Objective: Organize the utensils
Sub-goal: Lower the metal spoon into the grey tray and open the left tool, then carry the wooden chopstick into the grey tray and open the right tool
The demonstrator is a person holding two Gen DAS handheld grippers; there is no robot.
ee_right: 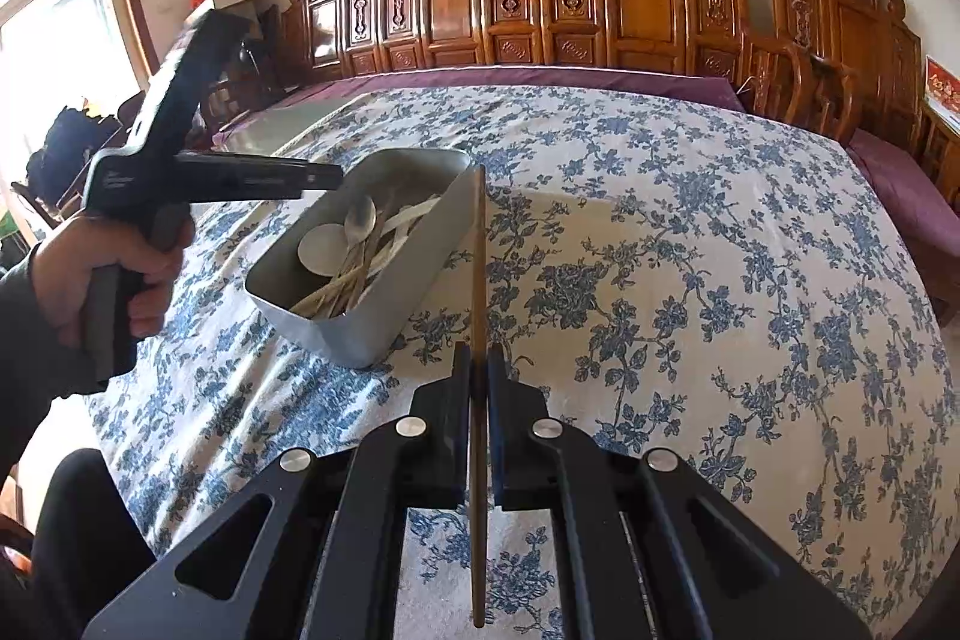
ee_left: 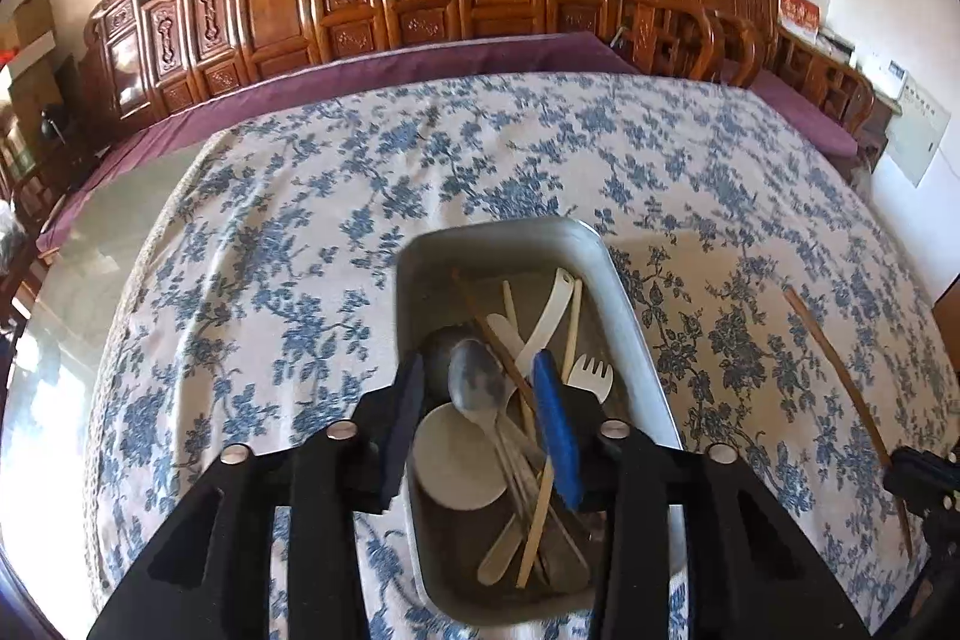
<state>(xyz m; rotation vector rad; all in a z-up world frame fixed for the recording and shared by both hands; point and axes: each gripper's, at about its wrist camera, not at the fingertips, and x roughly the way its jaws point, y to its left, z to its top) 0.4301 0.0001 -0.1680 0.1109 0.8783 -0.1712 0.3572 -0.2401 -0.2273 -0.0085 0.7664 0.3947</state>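
My right tongs (ee_right: 478, 370) clamp a long brown wooden chopstick (ee_right: 478, 280); my left tongs (ee_left: 480, 382) hang apart over the grey metal tray (ee_left: 630, 316).

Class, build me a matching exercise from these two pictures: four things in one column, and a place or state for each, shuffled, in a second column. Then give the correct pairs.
Things
1. metal tray
2. brown chopstick
3. metal spoon
4. left gripper

Places or states
A. clamped between shut jaws, out over the floral tablecloth
B. lying in the tray on top of pale utensils
C. jaws apart above the tray, pressing on nothing
D. standing on the tablecloth, holding the utensils

Pairs: 1-D, 2-A, 3-B, 4-C. The chopstick is in the right gripper.
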